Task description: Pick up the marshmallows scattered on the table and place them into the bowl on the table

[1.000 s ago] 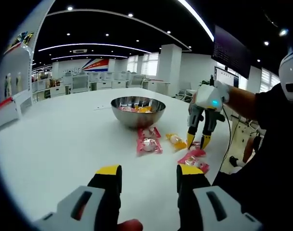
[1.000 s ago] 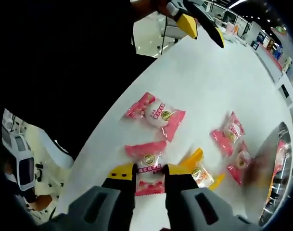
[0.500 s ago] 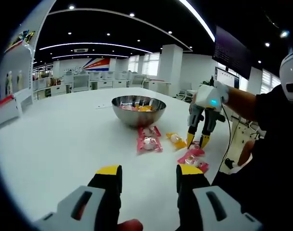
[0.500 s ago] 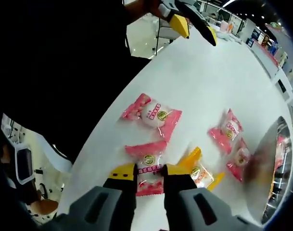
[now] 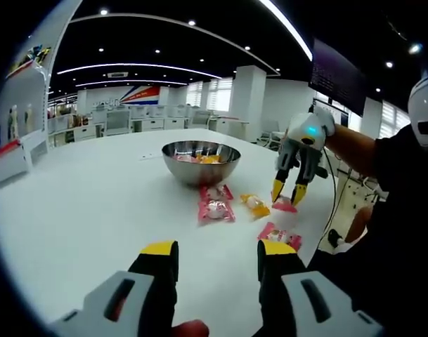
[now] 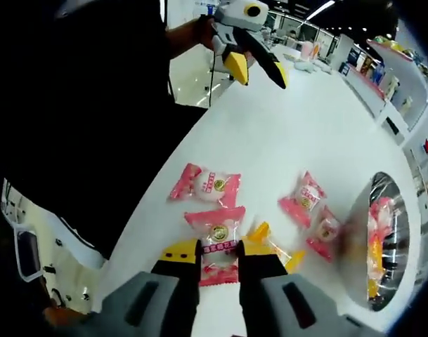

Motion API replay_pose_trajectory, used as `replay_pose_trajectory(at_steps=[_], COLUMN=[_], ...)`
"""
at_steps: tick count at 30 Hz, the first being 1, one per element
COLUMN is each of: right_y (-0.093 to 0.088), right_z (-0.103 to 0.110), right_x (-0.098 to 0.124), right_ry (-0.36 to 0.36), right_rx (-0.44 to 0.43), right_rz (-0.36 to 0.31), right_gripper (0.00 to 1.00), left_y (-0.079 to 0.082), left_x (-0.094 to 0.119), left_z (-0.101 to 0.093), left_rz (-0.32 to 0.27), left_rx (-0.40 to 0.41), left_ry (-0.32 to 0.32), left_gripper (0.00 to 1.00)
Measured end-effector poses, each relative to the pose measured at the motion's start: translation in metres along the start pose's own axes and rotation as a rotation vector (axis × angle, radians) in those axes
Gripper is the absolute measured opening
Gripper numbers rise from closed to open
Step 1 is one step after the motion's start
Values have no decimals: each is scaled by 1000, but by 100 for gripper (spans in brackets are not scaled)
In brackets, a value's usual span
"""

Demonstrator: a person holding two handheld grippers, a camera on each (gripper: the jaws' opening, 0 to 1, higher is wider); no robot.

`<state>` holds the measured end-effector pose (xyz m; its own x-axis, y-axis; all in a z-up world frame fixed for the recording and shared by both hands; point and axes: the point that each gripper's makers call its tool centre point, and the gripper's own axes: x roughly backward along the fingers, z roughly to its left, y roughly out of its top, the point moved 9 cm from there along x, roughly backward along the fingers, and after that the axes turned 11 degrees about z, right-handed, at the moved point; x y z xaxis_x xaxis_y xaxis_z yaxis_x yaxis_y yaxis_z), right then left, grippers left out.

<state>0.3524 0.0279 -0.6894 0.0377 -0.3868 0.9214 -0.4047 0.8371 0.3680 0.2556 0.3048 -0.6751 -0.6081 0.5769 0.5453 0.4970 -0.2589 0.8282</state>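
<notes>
The right gripper (image 6: 218, 257) was clamped on a pink-wrapped marshmallow packet (image 6: 218, 247), carried clear of the white tabletop (image 5: 94, 203) and short of the shiny steel bowl (image 5: 201, 161). That bowl already held a few pink and orange packets, so the job looked partly done. Left to fetch: one pink packet (image 5: 281, 236) near the table edge, an orange one (image 5: 256, 204) and two pink ones (image 5: 215, 203) just beside the bowl, while the left gripper (image 5: 218, 256) waited with jaws apart, holding nothing.
</notes>
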Motion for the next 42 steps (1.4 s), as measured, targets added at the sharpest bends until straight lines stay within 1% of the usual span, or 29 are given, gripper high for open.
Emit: replay_pose_trajectory(at_steps=[2, 7, 12, 16, 22, 26, 28, 35, 40, 42], right_y=[-1, -4, -7, -9, -9, -9, -9, -15, -26, -30], right_z=[-4, -23, -39, -48, -55, -62, -68, -94, -111, -116], right_x=[3, 13, 23, 31, 38, 45, 49, 66, 73, 73], right_ry=[-32, -162, -255, -309, -343, -375, -408, -544, -621, -640], right_rx=[-31, -140, -231, -269, -304, -339, -362, -502, -609, -643], right_rz=[-15, -66, -109, -127, -160, -198, -217, -299, -340, -354], right_gripper=[21, 21, 21, 21, 21, 21, 21, 21, 21, 21], left_y=[0, 0, -1, -1, -1, -1, 0, 0, 0, 0], left_x=[0, 1, 1, 0, 0, -1, -1, -3, -3, -3], left_z=[-1, -1, -2, -2, -2, -2, -2, -2, 0, 0], left_rz=[-1, 0, 4, 6, 6, 7, 8, 12, 16, 16], left_rx=[-2, -3, -2, -2, -3, -5, -6, -10, -8, -8], left_ry=[-1, -1, 1, 1, 0, -2, -4, -9, -6, -6], left_gripper=[46, 46, 45, 45, 45, 45, 45, 44, 44, 44])
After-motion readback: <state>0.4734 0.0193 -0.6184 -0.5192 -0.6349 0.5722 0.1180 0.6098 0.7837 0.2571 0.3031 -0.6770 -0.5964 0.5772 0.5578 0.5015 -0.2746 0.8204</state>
